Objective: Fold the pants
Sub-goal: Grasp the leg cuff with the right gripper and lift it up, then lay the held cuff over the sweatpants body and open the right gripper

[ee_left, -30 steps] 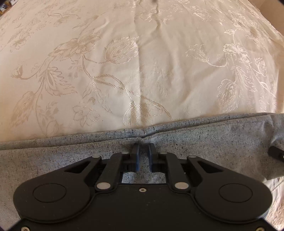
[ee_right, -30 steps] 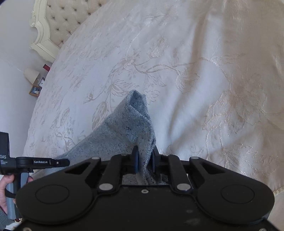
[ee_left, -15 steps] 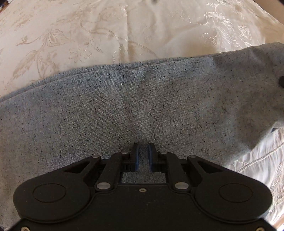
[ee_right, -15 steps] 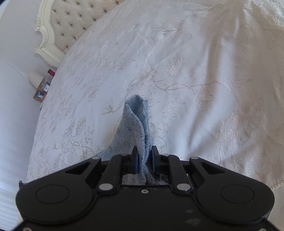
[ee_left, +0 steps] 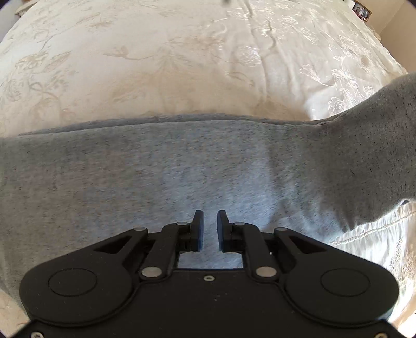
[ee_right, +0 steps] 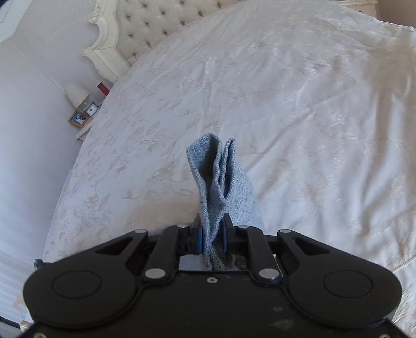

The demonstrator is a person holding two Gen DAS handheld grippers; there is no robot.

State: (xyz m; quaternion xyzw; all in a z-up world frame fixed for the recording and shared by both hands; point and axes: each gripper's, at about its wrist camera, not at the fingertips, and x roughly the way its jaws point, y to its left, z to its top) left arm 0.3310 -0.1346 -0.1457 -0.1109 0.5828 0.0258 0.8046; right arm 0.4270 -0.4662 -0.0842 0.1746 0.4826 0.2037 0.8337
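Your left tool (ee_left: 210, 231) has let go within the last half-second: its fingers, which pinched the grey cloth a moment ago, now stand narrowly apart with nothing between them, above the laid-out pants (ee_left: 182, 176). Your right tool (ee_right: 211, 236) has kept its grip throughout and has risen, so its bunched end of the pants (ee_right: 218, 179) now stands higher over the bed (ee_right: 312, 117), with more of the headboard (ee_right: 156, 23) in view than before. Judged from this, one end has been set down and the fold now depends on where you carry the right end. The pants are speckled grey-blue knit; they lie as a flat, smooth band across the near edge of the bed, rising toward its right side, and the gripped end shows several doubled layers.
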